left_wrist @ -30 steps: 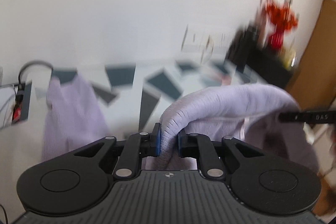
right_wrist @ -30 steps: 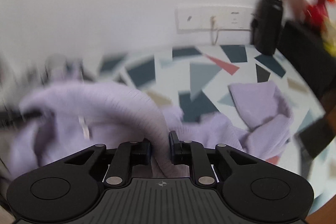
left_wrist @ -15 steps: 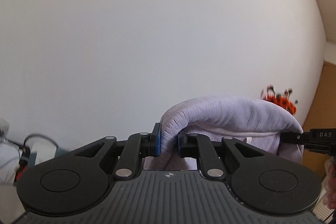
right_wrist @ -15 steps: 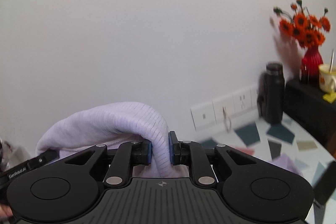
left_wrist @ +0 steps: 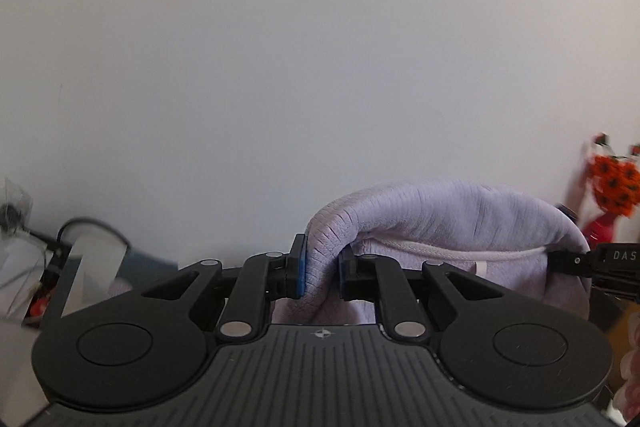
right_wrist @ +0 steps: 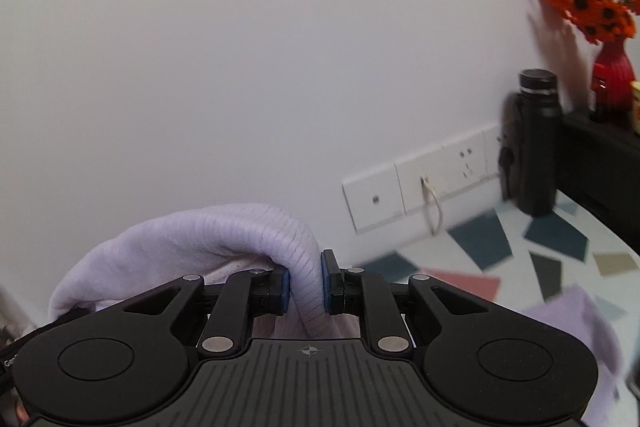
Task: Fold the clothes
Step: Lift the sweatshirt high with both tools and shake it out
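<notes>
Both tongs have come up off the desk with the lilac garment [left_wrist: 448,223] between them. A second ago the cameras looked down on the patterned desk [right_wrist: 480,247] with the cloth bunched on it. Now both views face mostly bare wall, and the fabric arches in the air from one grip to the other. I read this as the lift and spread that comes before laying the piece flat, so the folding proper has yet to begin.

The left tongs [left_wrist: 322,271] are clamped on a ribbed fold of the garment, which is pinched between the blue pads. The right tongs [right_wrist: 305,285] grip a like fold at the other end. In the left view the right tool's dark tip shows at the far end of the cloth. A loose part of the same lilac fabric (blurred, so I cannot say how it lies) trails over the desk's near right edge in the right view.

As for containers, a red vase [right_wrist: 614,83] holds orange flowers [right_wrist: 592,3] on a dark stand past the desk's far right corner. A black bottle [right_wrist: 538,143] stands capped at the desk's back edge by the wall sockets [right_wrist: 424,179], so its contents are hidden.
</notes>
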Demonstrator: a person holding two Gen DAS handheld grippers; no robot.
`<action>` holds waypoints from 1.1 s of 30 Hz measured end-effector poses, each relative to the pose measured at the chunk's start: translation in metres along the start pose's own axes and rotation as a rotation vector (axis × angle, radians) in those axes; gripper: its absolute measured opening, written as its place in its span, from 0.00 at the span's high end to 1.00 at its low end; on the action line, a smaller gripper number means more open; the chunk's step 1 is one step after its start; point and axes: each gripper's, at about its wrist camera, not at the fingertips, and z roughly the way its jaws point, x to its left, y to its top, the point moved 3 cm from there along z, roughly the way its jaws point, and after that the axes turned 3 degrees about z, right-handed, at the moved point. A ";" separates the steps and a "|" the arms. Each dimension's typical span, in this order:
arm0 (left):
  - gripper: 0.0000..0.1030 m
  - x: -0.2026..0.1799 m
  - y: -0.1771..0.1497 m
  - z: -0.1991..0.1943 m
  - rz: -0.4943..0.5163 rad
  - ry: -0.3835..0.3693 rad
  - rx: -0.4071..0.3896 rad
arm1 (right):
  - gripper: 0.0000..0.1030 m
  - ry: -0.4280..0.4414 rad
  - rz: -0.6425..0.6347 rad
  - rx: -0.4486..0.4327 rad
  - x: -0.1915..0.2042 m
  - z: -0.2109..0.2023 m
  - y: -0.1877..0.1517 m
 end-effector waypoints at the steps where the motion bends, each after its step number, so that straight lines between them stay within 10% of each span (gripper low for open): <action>1: 0.86 -0.005 0.001 0.017 0.013 0.024 0.000 | 0.87 -0.005 0.003 -0.015 -0.001 0.014 0.006; 16: 0.86 -0.006 -0.098 0.203 0.028 0.262 0.337 | 0.87 -0.221 -0.171 0.244 -0.064 0.241 -0.077; 33: 0.81 -0.014 -0.089 0.251 0.136 0.255 0.397 | 0.77 -0.243 -0.419 0.282 -0.032 0.266 -0.115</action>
